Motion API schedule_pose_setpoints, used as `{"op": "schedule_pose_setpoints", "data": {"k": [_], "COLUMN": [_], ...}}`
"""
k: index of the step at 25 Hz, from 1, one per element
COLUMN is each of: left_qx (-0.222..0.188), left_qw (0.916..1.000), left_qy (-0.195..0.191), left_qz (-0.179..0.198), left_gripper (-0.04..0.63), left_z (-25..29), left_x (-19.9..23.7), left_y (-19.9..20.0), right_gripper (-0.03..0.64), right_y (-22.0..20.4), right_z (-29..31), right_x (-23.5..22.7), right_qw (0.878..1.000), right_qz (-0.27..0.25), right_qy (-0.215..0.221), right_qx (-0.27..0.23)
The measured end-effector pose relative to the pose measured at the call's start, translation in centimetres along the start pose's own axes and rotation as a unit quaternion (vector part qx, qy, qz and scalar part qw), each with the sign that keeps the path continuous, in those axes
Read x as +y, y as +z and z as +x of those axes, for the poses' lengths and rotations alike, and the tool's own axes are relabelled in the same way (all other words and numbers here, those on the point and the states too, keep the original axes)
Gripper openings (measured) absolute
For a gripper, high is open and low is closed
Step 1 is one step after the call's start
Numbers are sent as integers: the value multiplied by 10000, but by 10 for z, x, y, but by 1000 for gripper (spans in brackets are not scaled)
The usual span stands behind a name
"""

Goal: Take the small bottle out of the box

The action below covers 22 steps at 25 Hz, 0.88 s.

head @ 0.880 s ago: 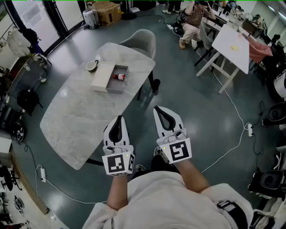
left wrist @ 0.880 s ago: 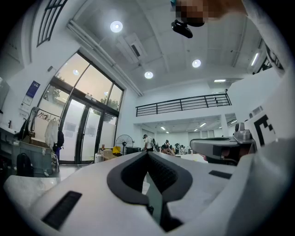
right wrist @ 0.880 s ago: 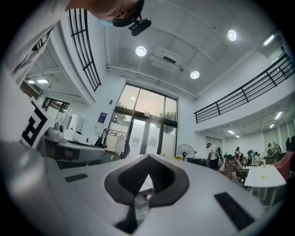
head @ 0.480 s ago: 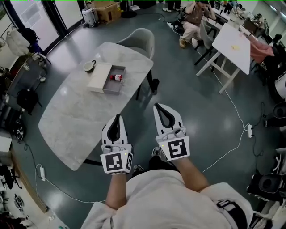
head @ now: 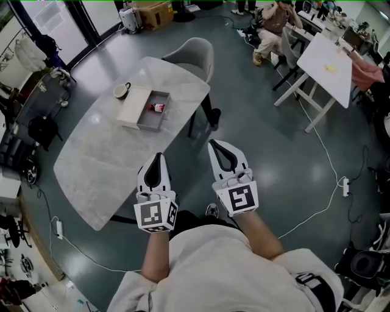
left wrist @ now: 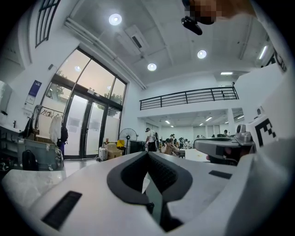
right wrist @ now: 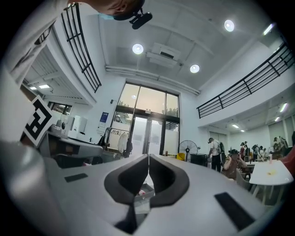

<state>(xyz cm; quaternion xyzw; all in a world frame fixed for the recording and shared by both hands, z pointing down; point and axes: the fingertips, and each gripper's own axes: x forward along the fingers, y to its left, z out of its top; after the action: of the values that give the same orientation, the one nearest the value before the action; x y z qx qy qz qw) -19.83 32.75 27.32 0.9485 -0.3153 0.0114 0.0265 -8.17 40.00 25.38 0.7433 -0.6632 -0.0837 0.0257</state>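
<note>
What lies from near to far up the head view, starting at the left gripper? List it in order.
left gripper → grey box holding the small bottle → cup → grey chair → cardboard box on the floor

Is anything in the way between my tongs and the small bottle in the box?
Nothing visible. The small bottle lies in the open box, lid beside it. Only bare table separates it from the left tongs and right tongs, both shut.
</note>
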Motion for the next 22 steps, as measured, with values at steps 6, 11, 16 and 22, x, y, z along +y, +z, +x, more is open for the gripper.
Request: {"op": "schedule_pose_setpoints", "data": {"k": [6,11,16,22], "left_qx": [166,247,256,348], "left_qw": [9998,9996,9991,9981], "left_qy": [24,127,218,303], "left_qz": [46,-95,-249,-420], "left_gripper": [23,23,23,23], "left_z": [26,51,85,135], "left_x": [-4,14,35,78], "left_y": [-10,-23,-30,-43], "right_gripper": [26,26,26,26], "right_y": [-19,-36,-48,-70], "right_z": [18,44,82,148], "right_x": [-17,-21,-31,-36], "right_qw": [9997,9990,9983,9949], "right_qz": [122,116,117,306], "right_qy": [152,327,471,683], "right_qx": [116,266,334,676]}}
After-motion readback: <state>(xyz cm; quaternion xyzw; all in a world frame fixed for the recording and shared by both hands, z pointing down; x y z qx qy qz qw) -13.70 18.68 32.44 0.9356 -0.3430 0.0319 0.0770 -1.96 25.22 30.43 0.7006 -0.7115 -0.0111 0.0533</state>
